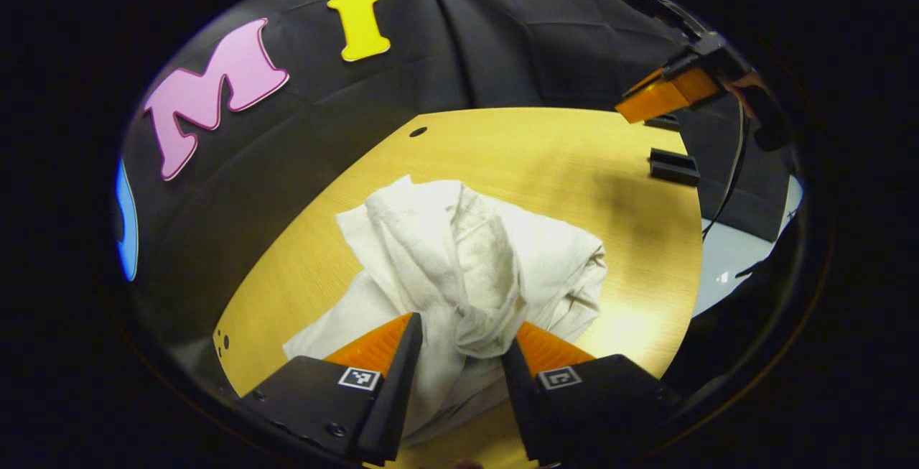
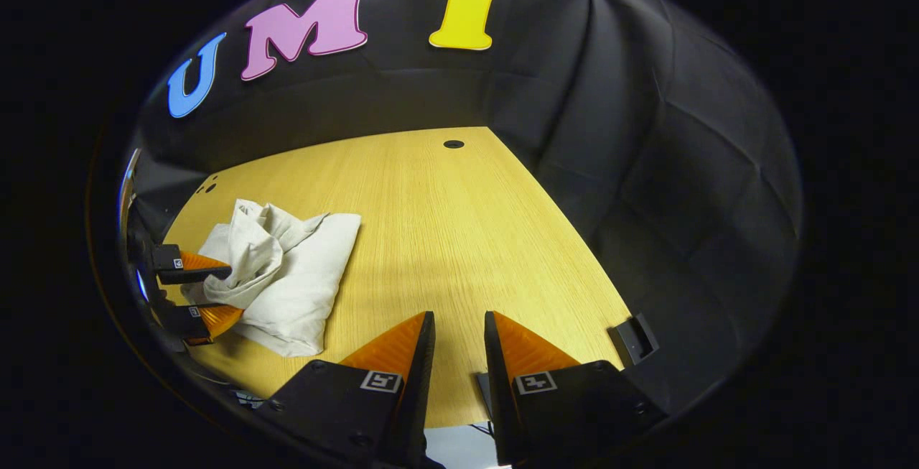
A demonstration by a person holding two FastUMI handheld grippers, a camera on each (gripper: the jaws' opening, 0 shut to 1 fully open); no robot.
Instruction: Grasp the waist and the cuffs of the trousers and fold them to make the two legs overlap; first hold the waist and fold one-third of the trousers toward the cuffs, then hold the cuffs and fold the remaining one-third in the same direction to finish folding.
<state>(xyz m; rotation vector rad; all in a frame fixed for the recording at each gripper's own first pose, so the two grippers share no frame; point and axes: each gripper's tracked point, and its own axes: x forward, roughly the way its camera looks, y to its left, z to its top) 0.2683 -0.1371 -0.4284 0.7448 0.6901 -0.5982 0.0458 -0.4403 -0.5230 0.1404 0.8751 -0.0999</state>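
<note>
Cream trousers [image 1: 467, 261] lie bunched on wooden surface [image 1: 546, 153], near its left part in right gripper view. Left hand-held gripper [image 1: 463, 343]: fingers apart, raised fold of trousers between them; whether both press cloth, cannot tell. Left gripper view shows right hand-held gripper [image 1: 650, 99] far off, raised. Right gripper view: right hand-held gripper [image 2: 459, 340] fingers slightly apart, nothing between, over bare wood well apart from trousers [image 2: 287, 275].

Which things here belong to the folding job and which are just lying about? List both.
Job:
- white trousers, crumpled on the wooden table
- left gripper, open around a bunch of the cloth
- right gripper, above bare table

Lying about:
- black brackets near the table edge
- black cable
</note>
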